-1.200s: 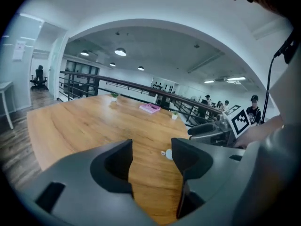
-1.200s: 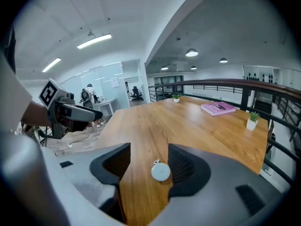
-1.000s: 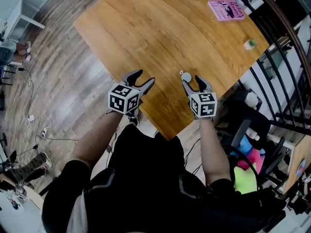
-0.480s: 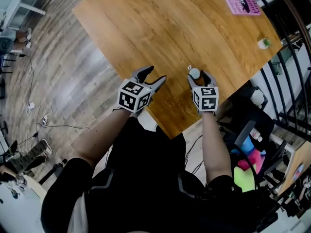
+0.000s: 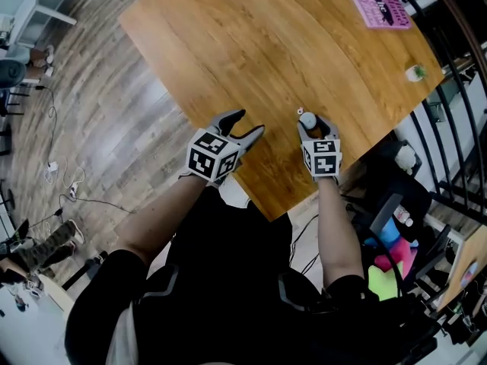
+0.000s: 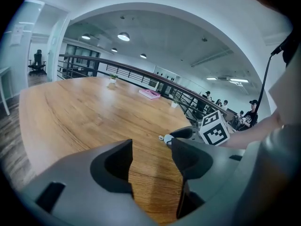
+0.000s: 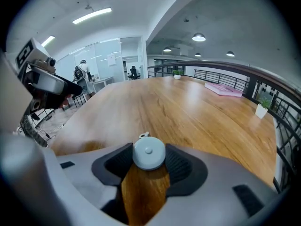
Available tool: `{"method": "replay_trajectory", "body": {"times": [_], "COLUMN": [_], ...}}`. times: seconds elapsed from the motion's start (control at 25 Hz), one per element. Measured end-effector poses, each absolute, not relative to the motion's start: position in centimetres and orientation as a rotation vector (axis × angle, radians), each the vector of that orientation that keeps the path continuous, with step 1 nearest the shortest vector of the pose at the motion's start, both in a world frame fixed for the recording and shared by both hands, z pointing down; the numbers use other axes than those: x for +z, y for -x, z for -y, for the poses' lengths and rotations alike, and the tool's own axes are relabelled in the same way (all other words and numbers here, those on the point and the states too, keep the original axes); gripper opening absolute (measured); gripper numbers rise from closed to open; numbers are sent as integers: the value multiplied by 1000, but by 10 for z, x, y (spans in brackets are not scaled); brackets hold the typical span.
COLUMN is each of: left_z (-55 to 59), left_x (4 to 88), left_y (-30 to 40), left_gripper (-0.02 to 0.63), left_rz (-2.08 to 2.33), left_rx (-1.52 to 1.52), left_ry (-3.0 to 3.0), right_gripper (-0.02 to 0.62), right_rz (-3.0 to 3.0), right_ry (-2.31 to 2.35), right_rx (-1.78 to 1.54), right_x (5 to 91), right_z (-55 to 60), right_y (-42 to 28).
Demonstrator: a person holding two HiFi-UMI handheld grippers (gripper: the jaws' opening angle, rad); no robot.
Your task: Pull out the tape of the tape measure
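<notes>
Now the right gripper (image 5: 313,125) has just closed its jaws on the tape measure (image 7: 148,153) near the table (image 5: 251,44) edge, left gripper (image 5: 248,123) open, empty; shallow tip grip may let it squirt out.

The head view looks steeply down from above the person (image 5: 228,295), whose body fills 6 o'clock, onto the worktop (image 5: 266,44) running up to 12 o'clock. The left gripper view sits low by the worktop's near edge and faces across it toward a railing (image 6: 84,67). The right gripper view sits just as low, very near the tape measure (image 7: 148,153) at its 6 o'clock. All three share the worktop, the tape measure and a pink book (image 5: 380,10), at 1 o'clock from above, far off in both gripper views
</notes>
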State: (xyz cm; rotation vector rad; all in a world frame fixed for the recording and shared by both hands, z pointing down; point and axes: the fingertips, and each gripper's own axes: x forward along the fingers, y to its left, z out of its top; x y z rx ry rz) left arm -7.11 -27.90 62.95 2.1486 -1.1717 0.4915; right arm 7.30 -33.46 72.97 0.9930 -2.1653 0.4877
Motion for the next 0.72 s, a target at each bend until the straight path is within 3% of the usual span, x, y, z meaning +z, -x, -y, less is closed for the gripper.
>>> {"method": "replay_trajectory", "body": {"times": [0.28,0.72], "left_z": [277,284], "left_x": [606,543], "left_y": [79,52], "left_gripper": [267,256], "left_rz": [1163,1013], "left_rx": [542,512], "left_ry": [-2220,-2448], "right_gripper": [216,216], "right_rz": [2216,2331], "right_ry": [-1004,-1037], "right_rx": [578,596], "right_x": [704,583], "right_z": [330,307], "right_y": [-67,-63]}}
